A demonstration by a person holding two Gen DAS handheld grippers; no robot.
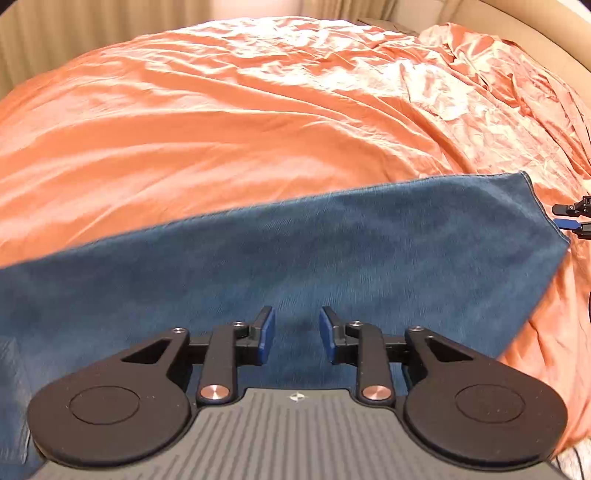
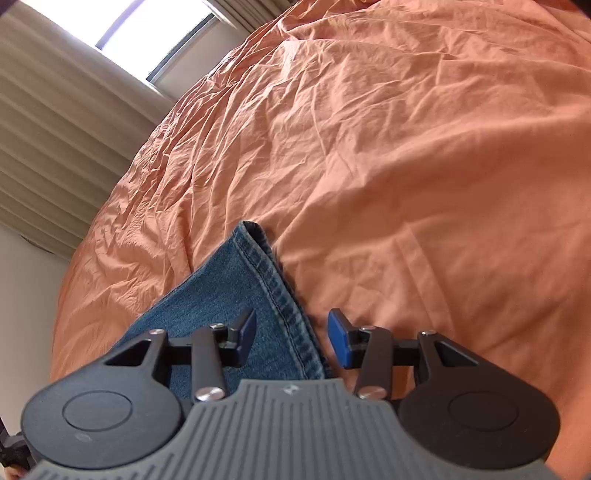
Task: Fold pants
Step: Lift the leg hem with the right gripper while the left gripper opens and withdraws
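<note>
Blue denim pants lie flat across an orange bedsheet, one long leg running from lower left to a hemmed end at the right. My left gripper hovers over the middle of the leg, open, with only cloth below its blue pads. At the far right edge of that view the right gripper shows beside the hem. In the right wrist view the stitched hem of the pants runs between the fingers of my right gripper, which is open and not pressing on it.
The wrinkled orange sheet covers the whole bed. Beige curtains and a bright window stand beyond the bed's far side. A bunched part of the sheet lies at the back right.
</note>
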